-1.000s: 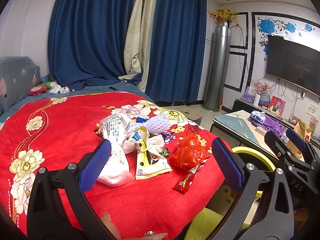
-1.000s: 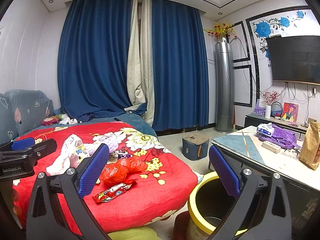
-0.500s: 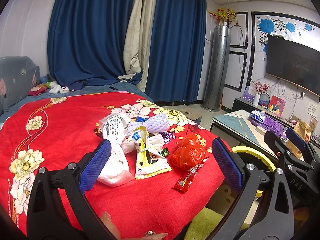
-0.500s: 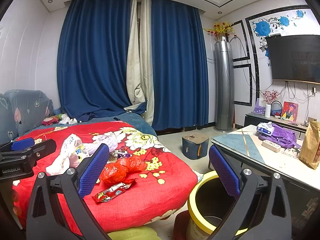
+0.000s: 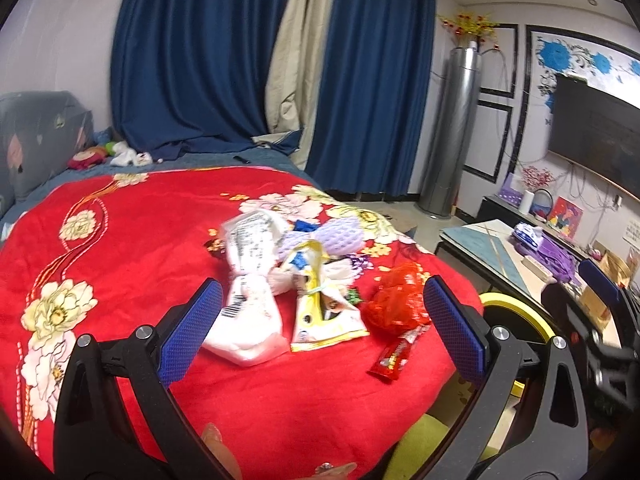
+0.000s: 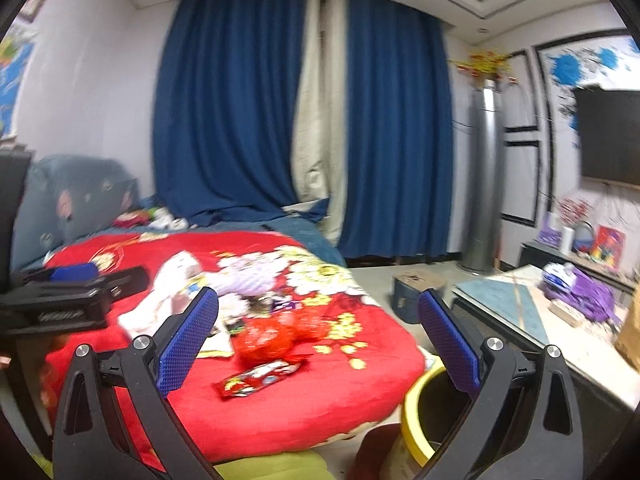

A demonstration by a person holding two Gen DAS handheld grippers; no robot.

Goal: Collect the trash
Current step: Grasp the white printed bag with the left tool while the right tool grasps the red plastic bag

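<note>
Both views have shifted since the earlier frames: the right hand-held gripper point(image 6: 318, 338) has swung left toward the bed and is blurred with motion, while the left hand-held gripper point(image 5: 322, 322) has edged closer to the pile. Each has its blue pads wide apart and grips nothing. The trash lies clustered on the red floral blanket point(image 5: 120, 248) near the foot of the bed — a white printed plastic bag point(image 5: 250, 300), a yellow snack packet point(image 5: 320, 316), a crumpled red plastic bag point(image 5: 398, 304), a red candy wrapper point(image 5: 396, 354) nearest the edge, and a purple foam net point(image 5: 340, 236) behind. A yellow-rimmed trash bin point(image 6: 424, 420) stands on the floor just beside the bed corner, below the right hand-held gripper. Nothing looks collected yet. The risks I see: the items overlap, so a closing grasp may drag a neighbour along or pinch the plush blanket; thin film may slip from the pads; and the candy wrapper, so near the edge, could be nudged to the floor.
</note>
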